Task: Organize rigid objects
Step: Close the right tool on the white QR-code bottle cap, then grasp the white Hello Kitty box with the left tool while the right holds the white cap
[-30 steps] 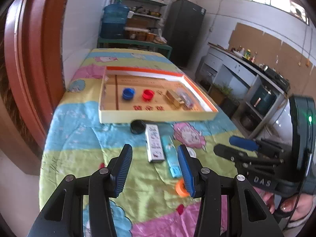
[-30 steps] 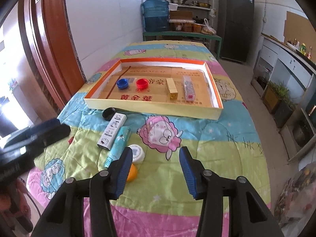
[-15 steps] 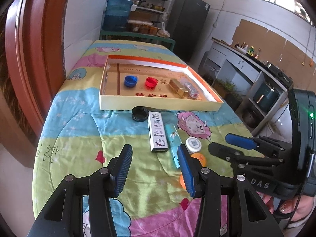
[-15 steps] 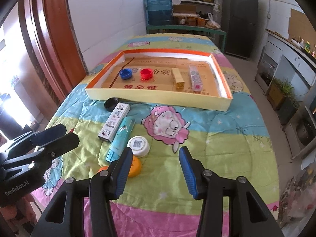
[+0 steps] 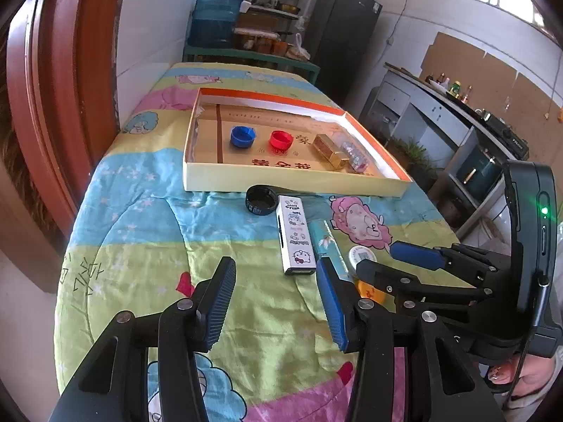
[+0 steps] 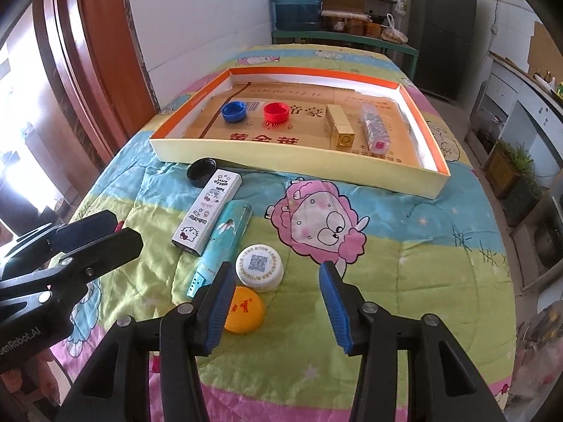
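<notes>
A shallow orange-rimmed box [image 6: 427,190] [image 5: 288,183] holds a blue cap [image 6: 233,110], a red cap [image 6: 276,112], a gold block [image 6: 339,129] and a clear patterned tube [image 6: 375,130]. In front of it on the quilt lie a black cap [image 6: 201,171], a white cartoon-printed box [image 6: 207,217], a teal tube [image 6: 221,246], a white cap [image 6: 259,266] and an orange cap [image 6: 245,309]. My right gripper [image 6: 278,302] is open, just right of the orange cap. My left gripper [image 5: 276,300] is open and empty, near the white box [image 5: 295,235].
The table is covered by a colourful cartoon quilt [image 6: 404,246]. A red wooden door frame [image 6: 102,70] and white wall run along its left side. Shelves with a water jug [image 6: 297,0] and a dark fridge [image 6: 443,31] stand beyond the far end.
Both grippers have pulled back and risen a little, so the loose items sit farther ahead in view. The jaws stayed open. Nothing on the table moved.
</notes>
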Tool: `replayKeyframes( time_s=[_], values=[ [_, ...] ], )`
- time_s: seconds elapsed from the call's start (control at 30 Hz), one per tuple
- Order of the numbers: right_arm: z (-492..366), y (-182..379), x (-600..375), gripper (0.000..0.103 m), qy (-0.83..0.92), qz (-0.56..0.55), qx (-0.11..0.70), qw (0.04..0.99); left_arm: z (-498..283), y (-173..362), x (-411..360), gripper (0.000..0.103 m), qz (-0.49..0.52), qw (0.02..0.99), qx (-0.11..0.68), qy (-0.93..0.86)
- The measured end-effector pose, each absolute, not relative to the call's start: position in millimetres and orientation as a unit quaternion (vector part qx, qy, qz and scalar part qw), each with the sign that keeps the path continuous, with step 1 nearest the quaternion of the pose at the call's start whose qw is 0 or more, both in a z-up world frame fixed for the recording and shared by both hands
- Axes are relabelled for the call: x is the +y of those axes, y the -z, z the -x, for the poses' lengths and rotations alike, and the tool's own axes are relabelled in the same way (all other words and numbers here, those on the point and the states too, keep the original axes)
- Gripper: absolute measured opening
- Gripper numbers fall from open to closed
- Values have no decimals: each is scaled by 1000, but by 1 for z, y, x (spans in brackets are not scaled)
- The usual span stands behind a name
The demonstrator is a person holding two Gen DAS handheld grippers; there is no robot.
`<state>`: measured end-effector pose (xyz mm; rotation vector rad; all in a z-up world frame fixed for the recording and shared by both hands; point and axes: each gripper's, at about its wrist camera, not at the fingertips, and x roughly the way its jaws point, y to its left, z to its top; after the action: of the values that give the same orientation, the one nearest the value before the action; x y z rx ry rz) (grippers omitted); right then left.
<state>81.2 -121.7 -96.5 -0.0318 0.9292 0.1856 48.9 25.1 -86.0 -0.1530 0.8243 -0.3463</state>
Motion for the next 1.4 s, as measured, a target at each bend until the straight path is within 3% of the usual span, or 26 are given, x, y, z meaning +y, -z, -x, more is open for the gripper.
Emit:
replayKeyframes(
  time_s=[0.4, 0.53, 1.4],
  values=[
    [-93, 105, -114, 49, -95, 25, 455, 885, -58, 91, 21, 49, 68, 895, 408, 168],
    [-95, 107, -114, 30, -105, 16, 458, 883, -65, 94, 15, 49, 62, 893, 412, 170],
    [-93, 105, -140, 31, -102, -7, 448, 888, -95, 113, -25, 49, -22, 886, 448, 116]
  ],
)
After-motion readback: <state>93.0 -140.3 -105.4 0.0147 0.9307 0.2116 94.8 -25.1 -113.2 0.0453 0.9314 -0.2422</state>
